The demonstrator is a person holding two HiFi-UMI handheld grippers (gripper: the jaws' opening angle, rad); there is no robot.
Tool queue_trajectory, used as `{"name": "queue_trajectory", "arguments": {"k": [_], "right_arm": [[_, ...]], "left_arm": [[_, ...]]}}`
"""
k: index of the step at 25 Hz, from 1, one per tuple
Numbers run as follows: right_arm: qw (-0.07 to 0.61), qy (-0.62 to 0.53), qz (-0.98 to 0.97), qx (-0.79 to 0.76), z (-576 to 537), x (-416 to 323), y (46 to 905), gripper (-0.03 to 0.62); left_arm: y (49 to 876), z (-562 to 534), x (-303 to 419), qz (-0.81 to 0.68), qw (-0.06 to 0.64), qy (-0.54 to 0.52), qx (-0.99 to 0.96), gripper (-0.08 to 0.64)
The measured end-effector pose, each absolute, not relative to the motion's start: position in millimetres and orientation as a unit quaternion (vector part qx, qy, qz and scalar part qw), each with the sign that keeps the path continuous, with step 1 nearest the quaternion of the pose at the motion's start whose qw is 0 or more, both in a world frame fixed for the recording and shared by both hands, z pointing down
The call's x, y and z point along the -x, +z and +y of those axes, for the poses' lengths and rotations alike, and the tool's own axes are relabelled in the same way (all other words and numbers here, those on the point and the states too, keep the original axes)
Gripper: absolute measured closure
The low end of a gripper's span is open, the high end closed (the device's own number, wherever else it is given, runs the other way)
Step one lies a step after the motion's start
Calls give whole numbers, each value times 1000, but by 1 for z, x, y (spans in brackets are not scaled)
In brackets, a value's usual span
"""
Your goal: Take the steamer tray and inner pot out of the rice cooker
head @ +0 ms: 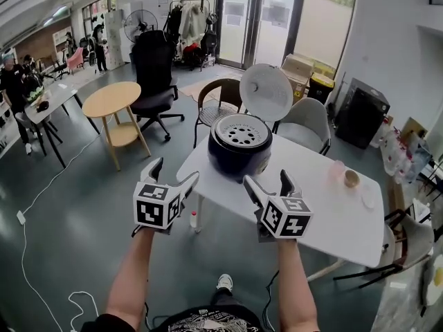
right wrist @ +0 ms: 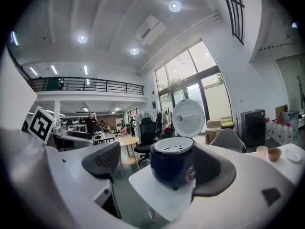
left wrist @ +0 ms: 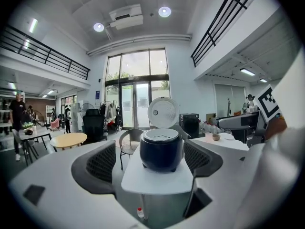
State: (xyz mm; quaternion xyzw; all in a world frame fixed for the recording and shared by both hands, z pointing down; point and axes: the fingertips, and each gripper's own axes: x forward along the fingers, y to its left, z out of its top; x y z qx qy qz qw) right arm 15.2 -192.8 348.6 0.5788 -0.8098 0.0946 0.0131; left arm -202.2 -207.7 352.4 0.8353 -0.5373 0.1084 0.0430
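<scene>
Wide open and empty, left gripper [head: 176,169] and right gripper [head: 266,177] hung short of the dark round rice cooker [head: 239,151] at the left corner of the white table [head: 325,216]. The white perforated steamer tray [head: 241,131] sat inside, inner pot presumably beneath. Approach step; the tray needed lifting first.

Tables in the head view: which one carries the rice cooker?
The white rectangular table in the foreground carries the rice cooker; the round wooden table stands apart at left, without it.
</scene>
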Motion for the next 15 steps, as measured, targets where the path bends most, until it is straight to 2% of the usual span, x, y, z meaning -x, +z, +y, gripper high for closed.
{"name": "queue_trajectory", "arguments": {"k": [8, 15], "right_arm": [[17, 95, -820, -564, -329, -72, 329, 116], [20, 100, -826, -555, -395, -92, 344, 118]], "left_arm": [[331, -336, 150, -553, 45, 108, -825, 124], [345, -397, 130, -560, 46, 114, -820, 124]]}}
